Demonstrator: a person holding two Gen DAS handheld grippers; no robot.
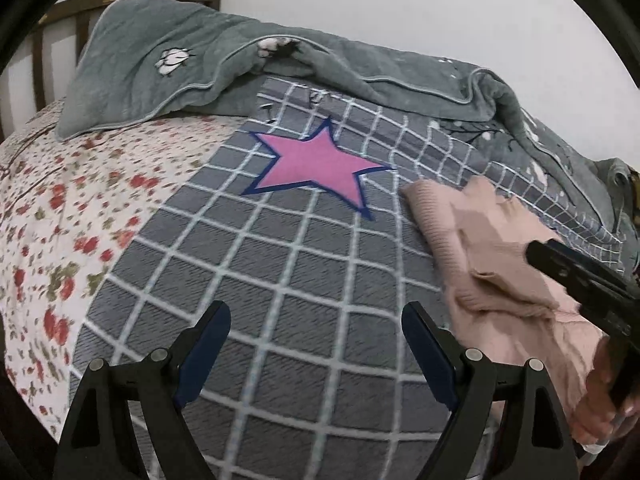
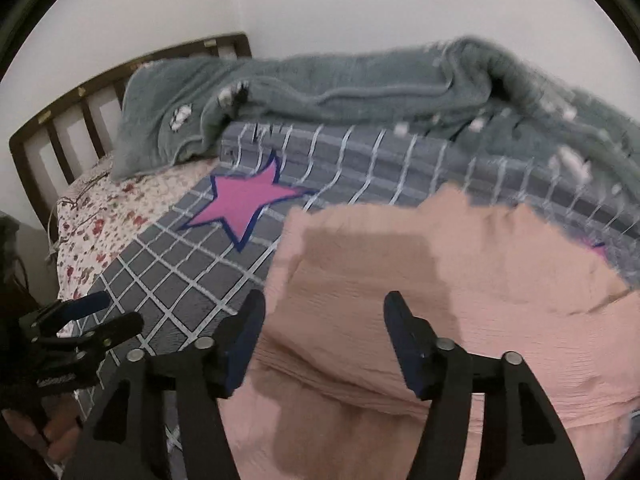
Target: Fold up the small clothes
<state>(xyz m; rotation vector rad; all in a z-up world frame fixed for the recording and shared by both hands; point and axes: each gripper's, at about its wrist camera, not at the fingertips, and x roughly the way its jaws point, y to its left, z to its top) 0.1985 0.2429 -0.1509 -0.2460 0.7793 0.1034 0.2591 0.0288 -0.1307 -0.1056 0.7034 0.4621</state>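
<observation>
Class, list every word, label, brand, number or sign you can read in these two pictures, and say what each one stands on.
None: no readable words, numbers or brand marks in either view.
Grid blanket: a pink star only, no lettering.
Grey blanket: a white flower motif, no lettering.
Pink garment: no visible label.

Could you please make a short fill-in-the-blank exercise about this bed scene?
1. The star on the grid blanket is ____ with a dark blue edge.
2. The garment under the right hand-held gripper is ____ in colour.
3. The jaws of the left hand-held gripper stand ____, with nothing between them.

Missing words: pink; pink; open
</observation>
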